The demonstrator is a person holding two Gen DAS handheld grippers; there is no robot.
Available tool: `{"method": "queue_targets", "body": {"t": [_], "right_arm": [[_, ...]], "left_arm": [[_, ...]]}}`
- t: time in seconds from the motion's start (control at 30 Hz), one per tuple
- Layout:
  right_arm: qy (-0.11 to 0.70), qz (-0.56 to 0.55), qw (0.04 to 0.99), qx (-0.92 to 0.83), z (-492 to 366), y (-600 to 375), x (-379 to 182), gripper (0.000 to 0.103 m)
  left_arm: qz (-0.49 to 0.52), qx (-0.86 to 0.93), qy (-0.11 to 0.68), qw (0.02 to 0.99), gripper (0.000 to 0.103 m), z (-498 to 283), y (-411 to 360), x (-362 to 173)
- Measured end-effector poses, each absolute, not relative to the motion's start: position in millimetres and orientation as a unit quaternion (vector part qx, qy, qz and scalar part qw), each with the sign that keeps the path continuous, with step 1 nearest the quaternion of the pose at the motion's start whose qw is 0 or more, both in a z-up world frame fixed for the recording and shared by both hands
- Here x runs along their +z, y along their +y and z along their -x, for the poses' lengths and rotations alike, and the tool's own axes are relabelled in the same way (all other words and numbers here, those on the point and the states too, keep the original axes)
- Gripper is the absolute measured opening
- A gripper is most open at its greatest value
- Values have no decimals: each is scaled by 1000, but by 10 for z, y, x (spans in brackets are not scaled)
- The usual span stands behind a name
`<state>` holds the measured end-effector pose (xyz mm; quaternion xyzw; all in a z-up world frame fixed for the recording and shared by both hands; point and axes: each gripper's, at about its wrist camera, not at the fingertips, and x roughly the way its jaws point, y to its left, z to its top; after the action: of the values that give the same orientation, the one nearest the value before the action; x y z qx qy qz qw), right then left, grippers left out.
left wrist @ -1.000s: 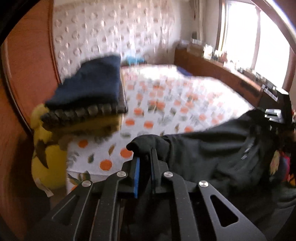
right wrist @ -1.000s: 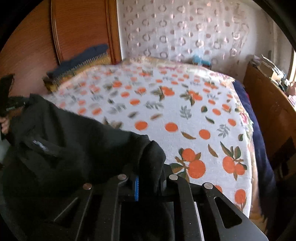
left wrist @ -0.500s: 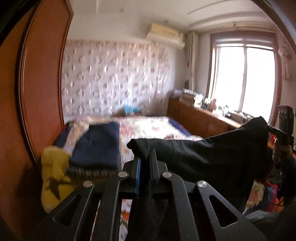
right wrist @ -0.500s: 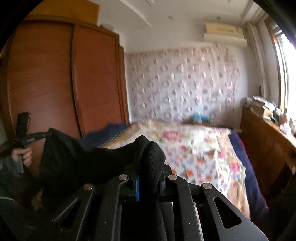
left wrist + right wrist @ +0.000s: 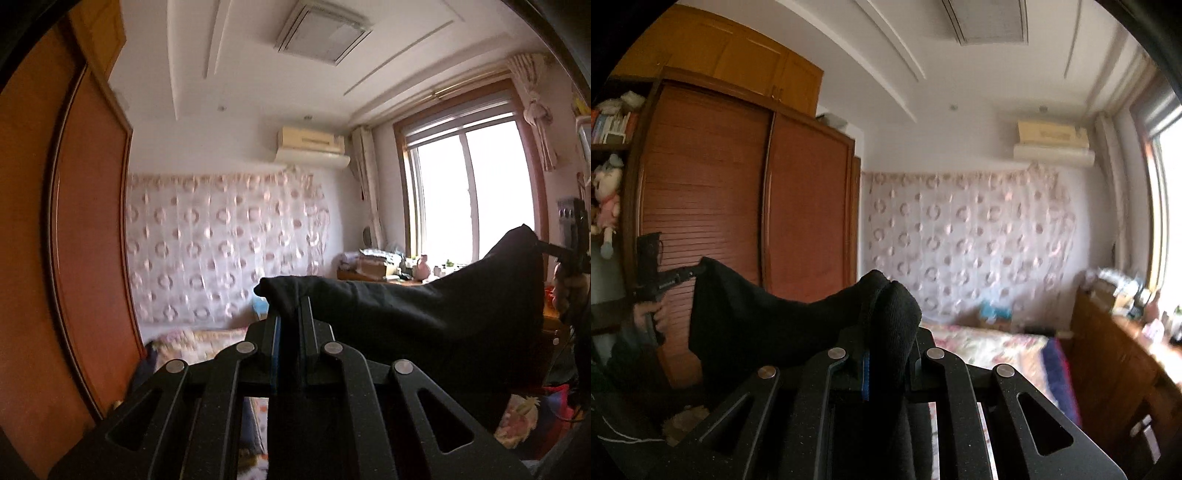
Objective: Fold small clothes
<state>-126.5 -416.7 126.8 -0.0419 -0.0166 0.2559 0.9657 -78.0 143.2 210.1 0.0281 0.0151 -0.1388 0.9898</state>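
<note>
A black garment [image 5: 424,314] hangs stretched in the air between two handheld grippers, raised well above the floral-covered bed [image 5: 990,347]. The left gripper [image 5: 290,314] has its jaws clamped together on one bunched corner of the cloth, and the right gripper [image 5: 888,332] has its jaws clamped on the opposite corner, which bulges up thickly between them. Behind the cloth are a wooden wardrobe [image 5: 738,221] on the left, a patterned curtain [image 5: 221,251] across the far wall with an air conditioner [image 5: 312,149] above it, and a bright window [image 5: 469,192] on the right.
</note>
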Motion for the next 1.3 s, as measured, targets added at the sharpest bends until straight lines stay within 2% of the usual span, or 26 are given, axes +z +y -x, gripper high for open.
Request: {"method": "queue_targets", "body": {"t": [0.27, 0.53, 0.7, 1.03, 1.3], "right_arm": [[-42, 64, 974, 215, 1507, -4190, 1416, 12], [-11, 82, 980, 181, 1408, -3708, 1247, 12], [36, 93, 982, 158, 770, -3552, 1194, 12], [158, 97, 973, 135, -983, -3188, 462, 12], [227, 72, 962, 131, -1877, -3141, 664, 12]], "left_arm": [[-32, -153, -5, 988, 8, 664, 1319, 2269], [-49, -145, 25, 988, 8, 225, 1197, 2033], [-54, -134, 74, 987, 8, -525, 1067, 1602], [-69, -99, 195, 973, 8, -2043, 735, 605], [-74, -89, 258, 959, 8, -2666, 527, 220]]}}
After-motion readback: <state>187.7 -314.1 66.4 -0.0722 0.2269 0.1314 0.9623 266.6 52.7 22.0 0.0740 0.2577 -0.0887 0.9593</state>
